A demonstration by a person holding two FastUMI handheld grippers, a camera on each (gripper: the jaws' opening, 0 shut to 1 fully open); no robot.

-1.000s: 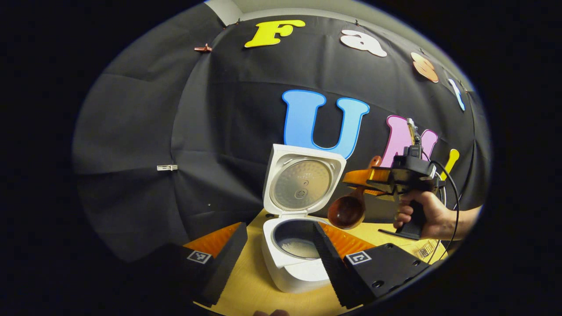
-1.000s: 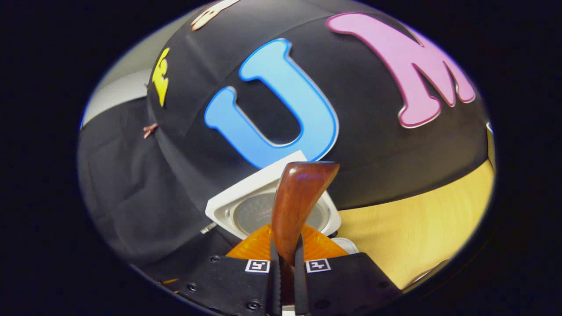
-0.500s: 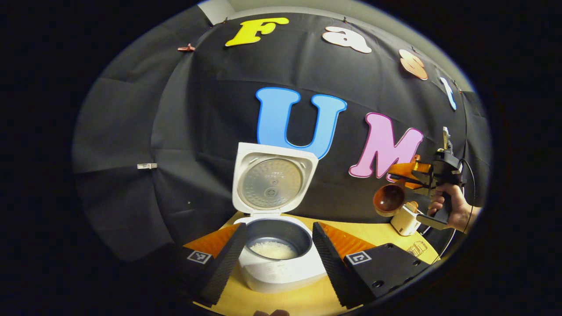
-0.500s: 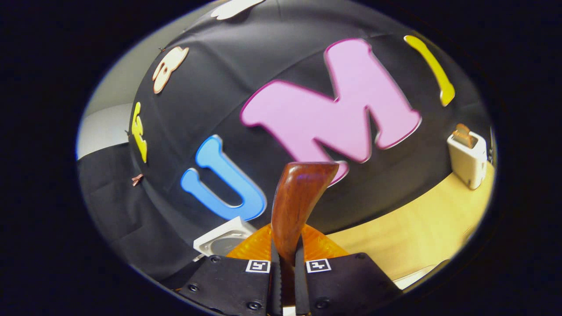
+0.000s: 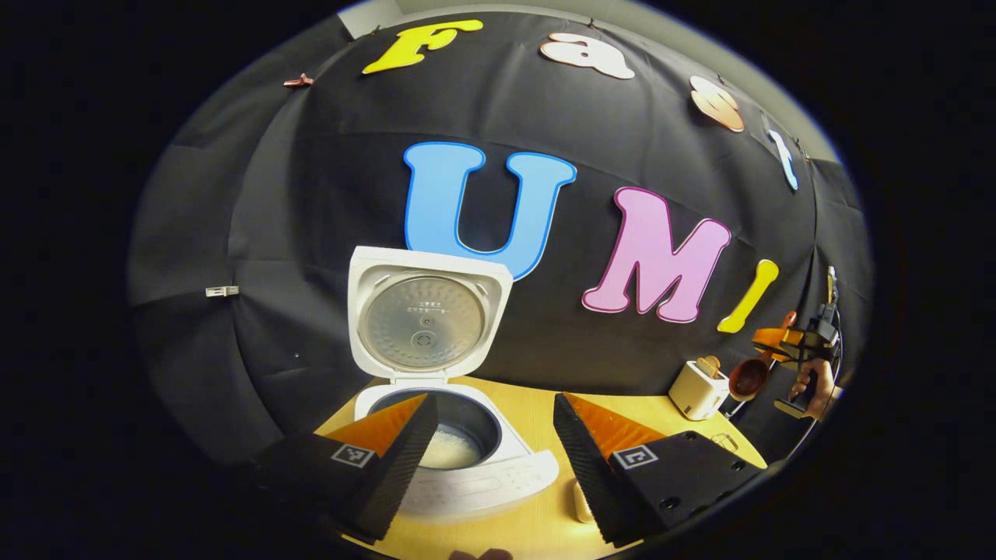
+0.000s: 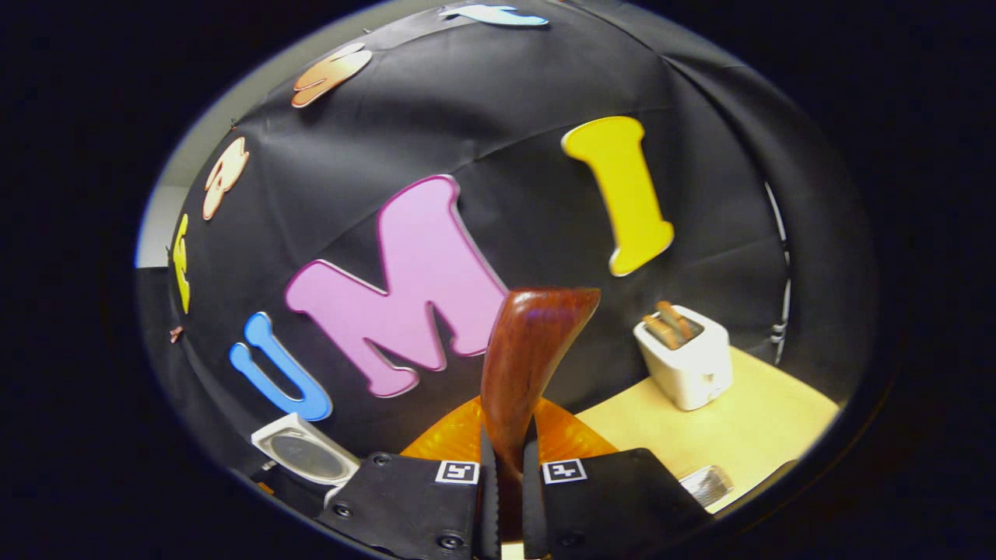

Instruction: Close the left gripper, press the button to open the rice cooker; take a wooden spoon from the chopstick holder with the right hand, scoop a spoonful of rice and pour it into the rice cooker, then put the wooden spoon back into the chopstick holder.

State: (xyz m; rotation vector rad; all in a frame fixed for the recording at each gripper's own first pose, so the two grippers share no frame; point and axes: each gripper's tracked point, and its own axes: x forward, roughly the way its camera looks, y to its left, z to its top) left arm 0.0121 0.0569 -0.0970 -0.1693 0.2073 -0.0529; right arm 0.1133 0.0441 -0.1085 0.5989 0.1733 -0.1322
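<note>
With its lid standing upright, the rice cooker [image 5: 436,435] sits at the near left part of the table [image 5: 537,400], and white rice [image 5: 447,449] lies in its inner pot, so the pour looks done and the last step, returning the spoon, is in hand. The right gripper [image 6: 507,498] has its fingers pinched on the handle of the wooden spoon [image 6: 525,365], one on each side. In the left gripper view the same gripper [image 5: 782,342] shows far off at the right edge of the table, held by a hand [image 5: 813,385], with the spoon bowl [image 5: 748,379] hanging just beside the chopstick holder [image 5: 699,389]. That holder, a white box, stands near the far right corner, and brown handles poke from its top; two seem to show in the right gripper view, though I cannot be sure of the count. The left gripper [image 5: 489,451] hovers near the cooker with its fingers spread wide and nothing between them.

The next move, as I judge it, calls for swinging the spoon upright over the holder's opening, lowering it in beside the other handles, then releasing.

Counted: one cooker, one holder, one spoon in hand, two grippers. A small shiny object [image 6: 706,484] lies at the near edge of the table; I cannot tell what it is.
</note>
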